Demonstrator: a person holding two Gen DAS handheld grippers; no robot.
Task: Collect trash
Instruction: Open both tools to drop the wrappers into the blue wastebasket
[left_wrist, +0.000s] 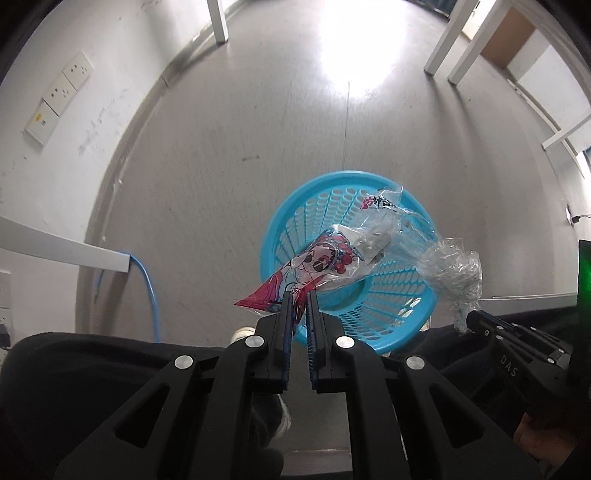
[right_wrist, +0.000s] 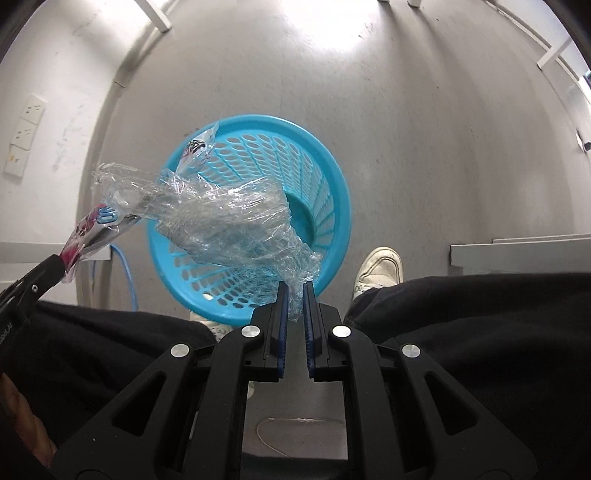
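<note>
Hanging over the blue basket (left_wrist: 295, 229), a printed snack wrapper (left_wrist: 306, 266) is pinched by the left gripper (left_wrist: 300, 299) and crumpled clear film (right_wrist: 236, 221) by the right gripper (right_wrist: 294, 291), so release is called for next.

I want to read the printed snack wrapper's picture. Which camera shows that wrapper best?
The left wrist view: the printed wrapper, held by the left gripper, faces the camera over the blue basket. The right wrist view shows only its edge-on end at the left.
</note>
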